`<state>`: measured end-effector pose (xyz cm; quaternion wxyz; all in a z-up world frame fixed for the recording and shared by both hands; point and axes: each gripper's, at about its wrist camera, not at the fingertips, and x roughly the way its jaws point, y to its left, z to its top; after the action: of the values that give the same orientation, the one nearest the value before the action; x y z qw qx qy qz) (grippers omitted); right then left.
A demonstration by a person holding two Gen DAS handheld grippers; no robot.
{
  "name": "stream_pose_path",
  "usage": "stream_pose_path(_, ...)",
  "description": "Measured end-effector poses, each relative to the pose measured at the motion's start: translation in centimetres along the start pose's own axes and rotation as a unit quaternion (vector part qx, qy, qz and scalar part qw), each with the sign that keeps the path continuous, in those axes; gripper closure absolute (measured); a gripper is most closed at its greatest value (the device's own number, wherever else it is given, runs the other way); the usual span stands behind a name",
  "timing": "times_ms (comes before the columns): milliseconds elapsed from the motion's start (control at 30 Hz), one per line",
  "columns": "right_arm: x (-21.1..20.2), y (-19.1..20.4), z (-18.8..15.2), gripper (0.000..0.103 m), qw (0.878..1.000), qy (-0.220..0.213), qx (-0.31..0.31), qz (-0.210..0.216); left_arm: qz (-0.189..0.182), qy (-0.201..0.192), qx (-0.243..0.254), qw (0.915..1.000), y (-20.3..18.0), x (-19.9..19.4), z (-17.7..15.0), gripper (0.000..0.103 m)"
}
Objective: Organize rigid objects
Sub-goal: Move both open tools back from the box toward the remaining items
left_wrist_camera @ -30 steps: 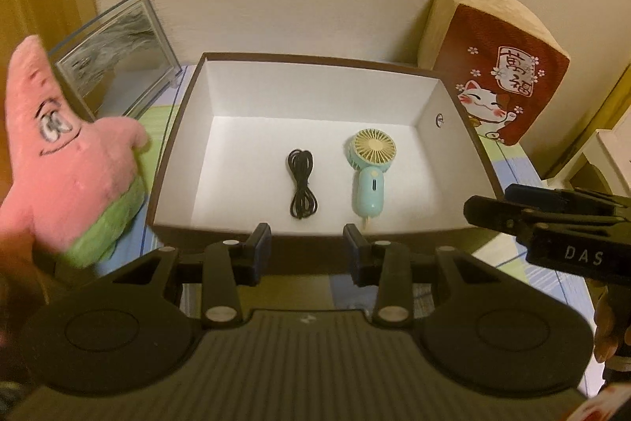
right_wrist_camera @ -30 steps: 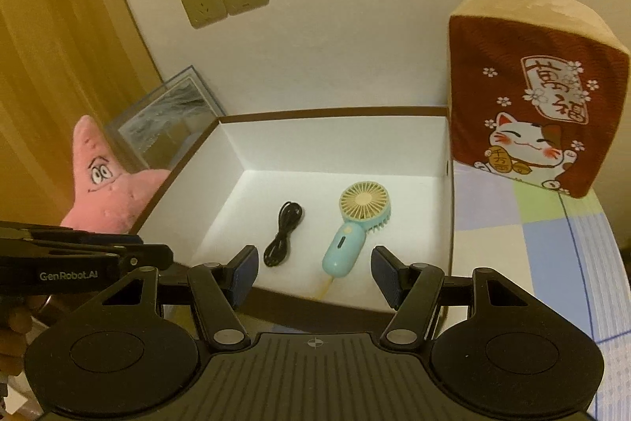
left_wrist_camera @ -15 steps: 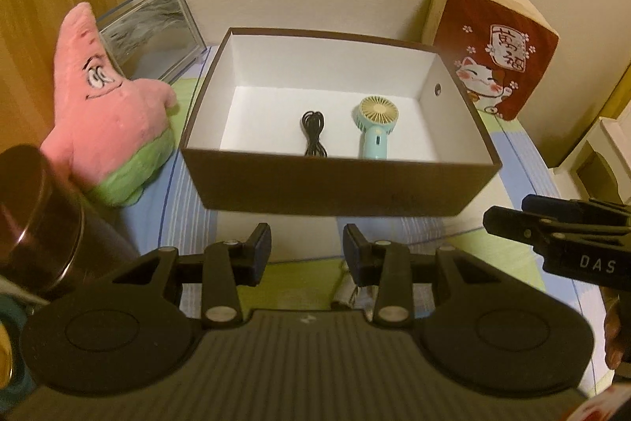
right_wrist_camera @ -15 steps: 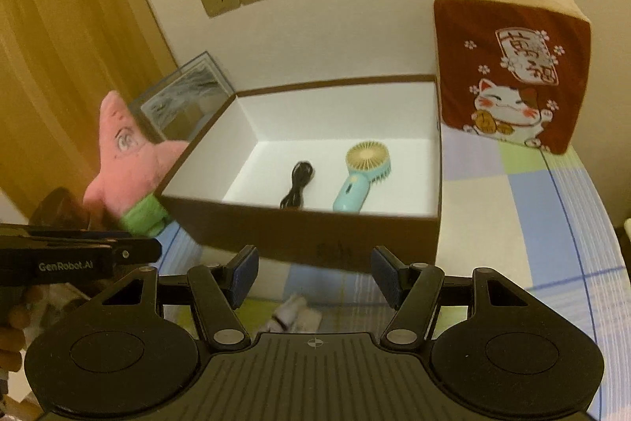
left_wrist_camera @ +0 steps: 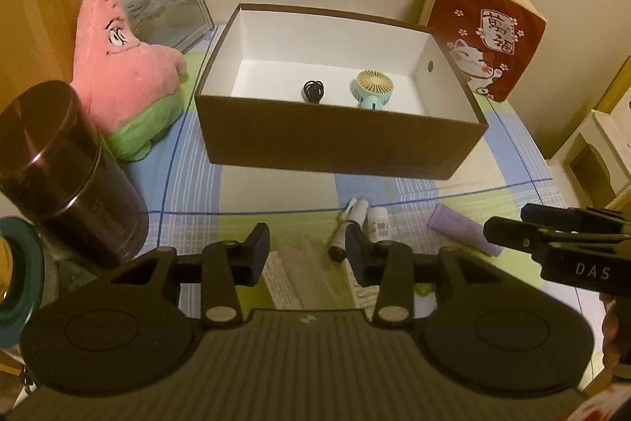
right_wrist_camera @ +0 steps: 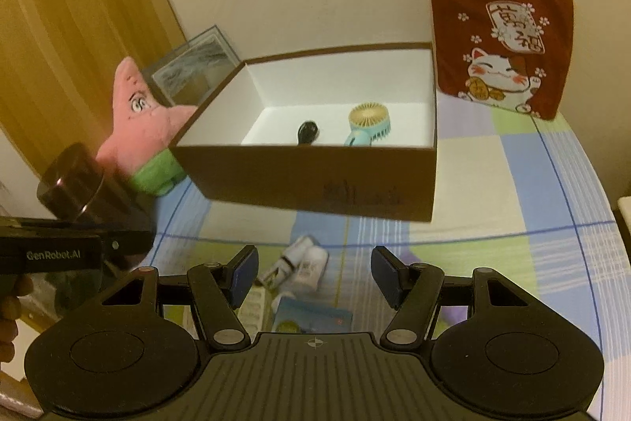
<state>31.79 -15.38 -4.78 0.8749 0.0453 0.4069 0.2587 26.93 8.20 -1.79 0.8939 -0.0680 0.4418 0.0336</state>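
Both grippers have pulled back from the brown box (left_wrist_camera: 339, 141) since a second ago, bringing its near outer wall and the checked cloth (right_wrist_camera: 512, 208) in front of it into view. One box sits on the cloth, holding two things: one coiled black cable (left_wrist_camera: 314, 91) and one mint handheld fan (left_wrist_camera: 372, 90), side by side and apart. Before the box lie one dark-tipped pen-like tube (left_wrist_camera: 347, 227), one small white bottle (left_wrist_camera: 378, 221) just beside it, one lilac tube (left_wrist_camera: 463, 228) to the right, and a blue card (right_wrist_camera: 311, 318) close under the right gripper.

The left gripper (left_wrist_camera: 307, 250) hangs above the cloth, jaws having just been opening, nothing between them. The right gripper (right_wrist_camera: 313, 273) is parted wider and also empty.

One pink star plush (left_wrist_camera: 118, 66), one framed picture (left_wrist_camera: 165, 6) and one dark lidded canister (left_wrist_camera: 67, 172) crowd the box's left; one red lucky-cat cushion (right_wrist_camera: 501, 46) stands at its right.
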Motion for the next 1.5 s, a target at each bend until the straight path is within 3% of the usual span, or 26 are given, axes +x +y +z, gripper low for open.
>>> stream_pose_path(733, -0.8, 0.3, -5.6, 0.040, 0.998, 0.055, -0.012, -0.014, 0.009, 0.052, 0.000, 0.9986, 0.7, 0.1, -6.0, 0.061)
stream_pose_path(1500, 1.3, 0.5, -7.3, 0.040, 0.996, 0.093, 0.008, 0.002, -0.009, 0.086, 0.009, 0.9962, -0.2, 2.3, -8.9, 0.061)
